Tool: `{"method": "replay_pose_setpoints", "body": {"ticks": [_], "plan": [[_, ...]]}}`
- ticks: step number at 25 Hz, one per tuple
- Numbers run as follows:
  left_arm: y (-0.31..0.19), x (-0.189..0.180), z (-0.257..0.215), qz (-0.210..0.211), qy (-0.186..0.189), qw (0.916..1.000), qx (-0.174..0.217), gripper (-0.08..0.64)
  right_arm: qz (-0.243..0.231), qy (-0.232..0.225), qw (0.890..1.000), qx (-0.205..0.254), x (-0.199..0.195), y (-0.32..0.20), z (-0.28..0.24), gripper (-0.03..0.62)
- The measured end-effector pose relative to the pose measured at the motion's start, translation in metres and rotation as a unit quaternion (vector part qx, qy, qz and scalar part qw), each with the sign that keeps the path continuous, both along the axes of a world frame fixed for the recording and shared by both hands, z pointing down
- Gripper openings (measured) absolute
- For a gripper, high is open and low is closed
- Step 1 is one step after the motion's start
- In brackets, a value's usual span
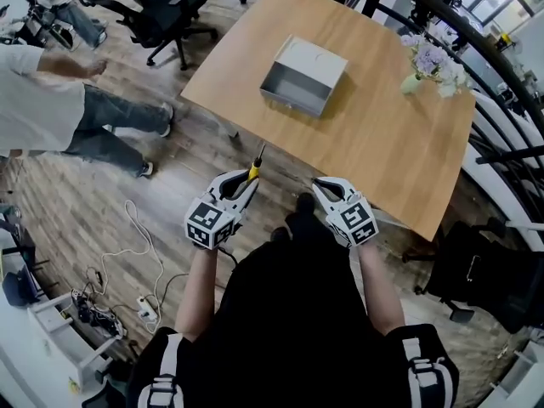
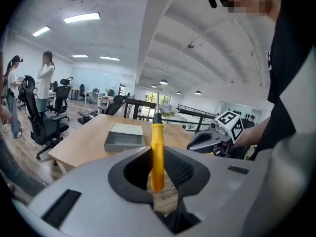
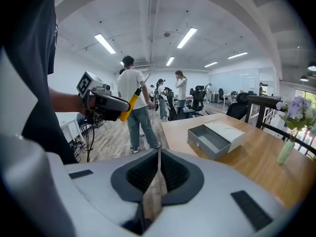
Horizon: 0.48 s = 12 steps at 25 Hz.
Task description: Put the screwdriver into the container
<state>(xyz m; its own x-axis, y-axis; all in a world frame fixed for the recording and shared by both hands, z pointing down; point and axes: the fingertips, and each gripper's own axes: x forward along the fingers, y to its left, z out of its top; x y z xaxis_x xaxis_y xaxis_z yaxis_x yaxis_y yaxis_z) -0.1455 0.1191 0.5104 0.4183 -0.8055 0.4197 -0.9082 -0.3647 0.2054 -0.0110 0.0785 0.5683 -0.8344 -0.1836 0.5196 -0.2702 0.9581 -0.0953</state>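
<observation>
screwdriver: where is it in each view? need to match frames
Head view: lower centre-left, screwdriver clamped in the left hand-held gripper.
Left gripper view: dead centre, upright between the jaws.
Right gripper view: upper left, sticking out of the left hand-held gripper.
Shared landmark: the grey container.

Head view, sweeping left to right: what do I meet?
Bystander's legs → left gripper holding the screwdriver → right gripper → flowers. The container is left out because it overlaps the grippers sideways.
</observation>
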Motion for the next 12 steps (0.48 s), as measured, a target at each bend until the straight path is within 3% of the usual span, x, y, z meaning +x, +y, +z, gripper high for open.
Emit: {"method": "replay_pose_setpoints", "body": {"ticks": [12], "plan": [[-0.074,0.008,-0.002,0.000,-0.026,0.9996,-0.010,0.084,-0.015,-0.004,1.000,-0.010,-0.003,-0.082,-0.003,0.032]]}}
